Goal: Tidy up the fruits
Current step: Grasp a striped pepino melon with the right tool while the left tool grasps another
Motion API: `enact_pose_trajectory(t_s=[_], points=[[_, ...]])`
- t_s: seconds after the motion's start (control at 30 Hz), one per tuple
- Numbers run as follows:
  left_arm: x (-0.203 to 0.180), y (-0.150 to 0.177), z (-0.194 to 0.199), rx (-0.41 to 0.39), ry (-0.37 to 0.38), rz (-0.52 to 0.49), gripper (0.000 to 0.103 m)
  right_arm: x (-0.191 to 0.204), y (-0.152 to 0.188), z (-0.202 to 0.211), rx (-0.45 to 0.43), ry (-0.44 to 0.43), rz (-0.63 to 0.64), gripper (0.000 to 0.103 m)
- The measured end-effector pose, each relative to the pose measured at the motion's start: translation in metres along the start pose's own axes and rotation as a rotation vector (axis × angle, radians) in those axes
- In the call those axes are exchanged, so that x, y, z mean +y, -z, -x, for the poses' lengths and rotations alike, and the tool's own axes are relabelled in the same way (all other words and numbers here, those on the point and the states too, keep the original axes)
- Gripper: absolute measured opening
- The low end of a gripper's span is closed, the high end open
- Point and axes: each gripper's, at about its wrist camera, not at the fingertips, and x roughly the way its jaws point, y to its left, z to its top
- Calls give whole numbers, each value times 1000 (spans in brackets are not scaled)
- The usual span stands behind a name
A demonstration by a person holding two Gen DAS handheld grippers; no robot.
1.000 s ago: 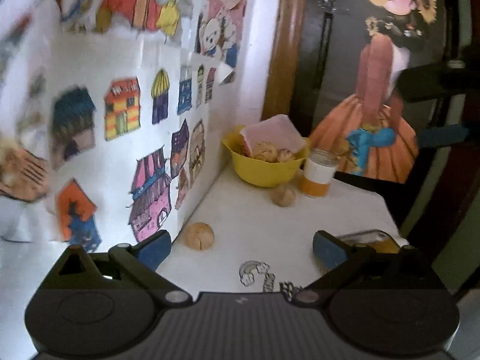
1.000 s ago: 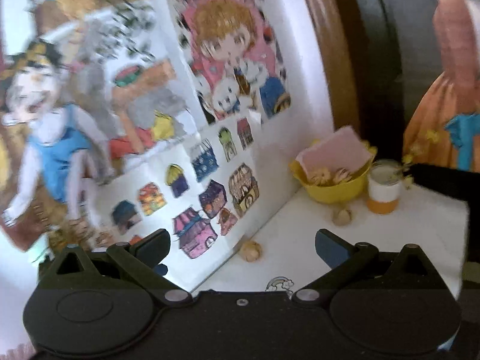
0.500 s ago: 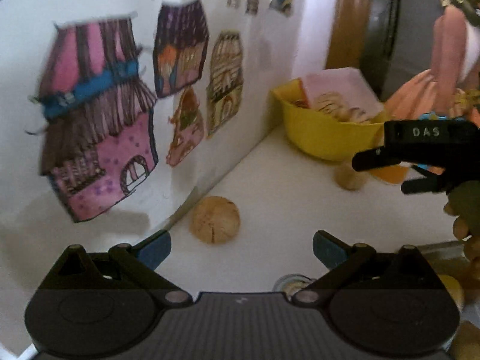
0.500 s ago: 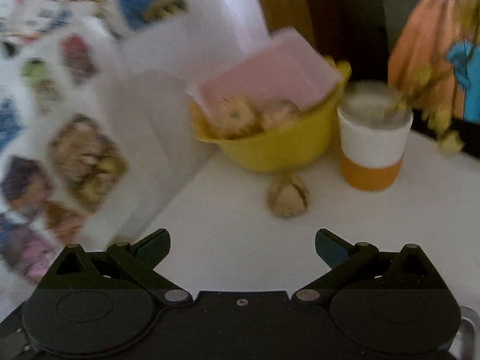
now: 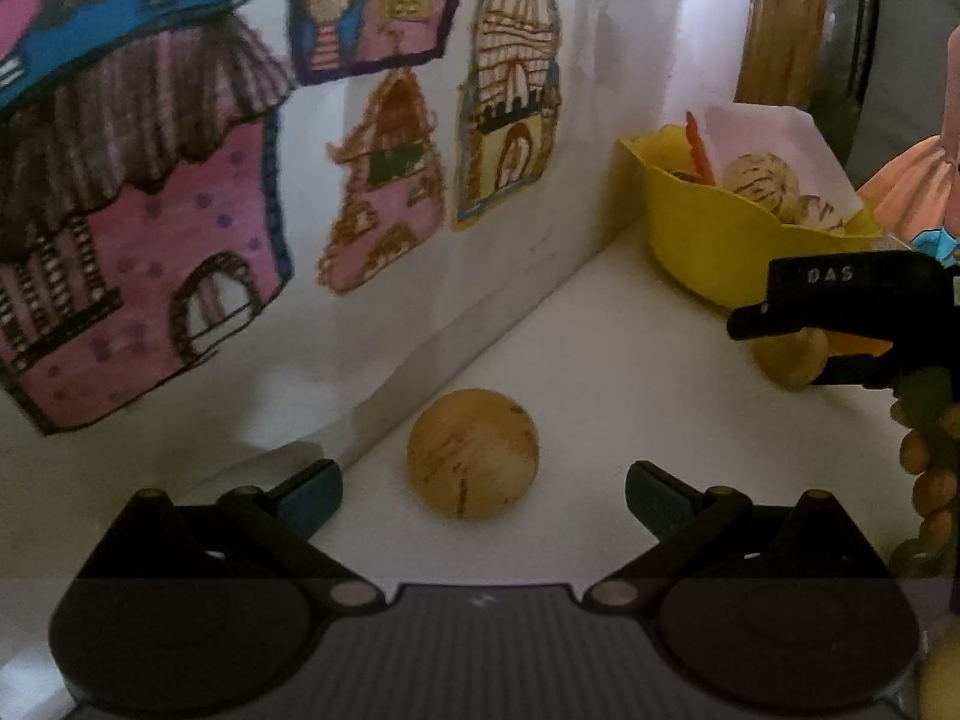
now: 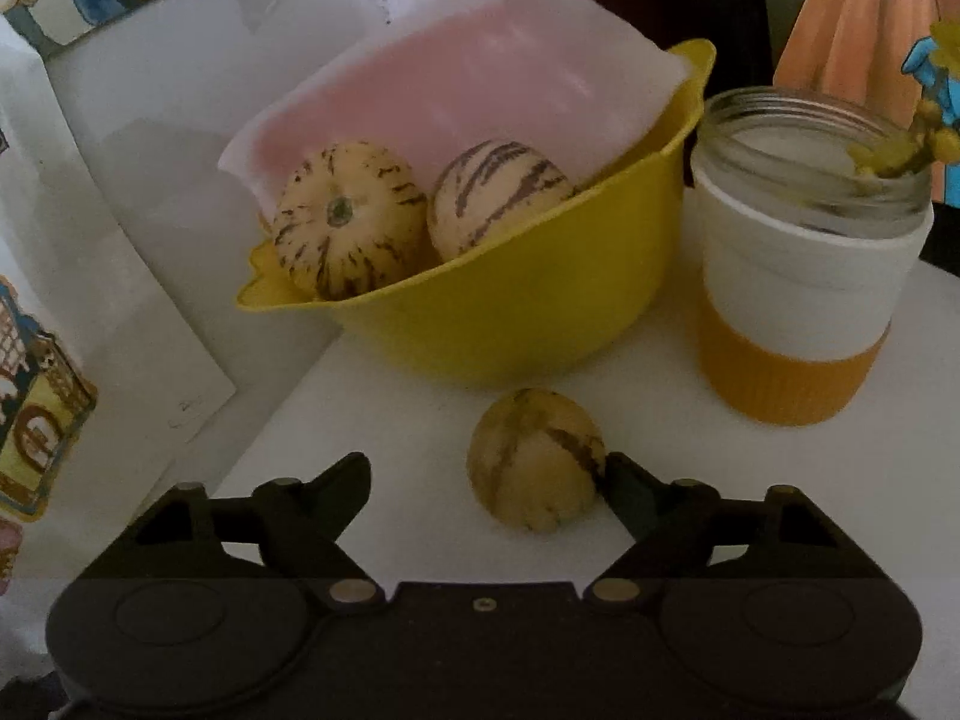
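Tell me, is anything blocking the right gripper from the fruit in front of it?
Nothing visible. The fruit lies on the table between the open fingers of the right gripper, close by its right finger. The bowl and jar stand behind it.

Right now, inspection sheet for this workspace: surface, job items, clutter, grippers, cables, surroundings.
Surface: white tabletop, bare between items.
Job's things: yellow bowl holds two striped fruits and a pink sheet; one striped fruit loose in front of the bowl; another loose fruit beside the wall.
Clutter: glass jar with orange sleeve right of the bowl; a grape bunch at the left view's right edge.
Grippers: left gripper open, fingers either side of the wall-side fruit; right gripper open, its right finger at the bowl-side fruit.
Cables: nothing seen.
Surroundings: wall with house drawings; wooden frame.
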Motion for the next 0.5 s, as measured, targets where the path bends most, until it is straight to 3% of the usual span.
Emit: enact_pose_trajectory(t_s=[0.03, 0.17, 0.3, 0.4, 0.5], points=[[-1, 0, -1, -2, -4, 7, 101, 2, 2, 1, -3, 1, 12, 76], [-2, -3, -6, -23, -9, 15, 91, 7, 4, 1, 20, -33, 26, 49], [-4, -7, -11, -38, -16, 26, 78, 14, 8, 0, 32, -61, 48, 48], [-4, -9, -13, -43, -14, 16, 59, 19, 12, 1, 41, -84, 49, 48], [-5, -11, -14, -44, -13, 5, 50, 28, 16, 1, 57, -97, 55, 47]])
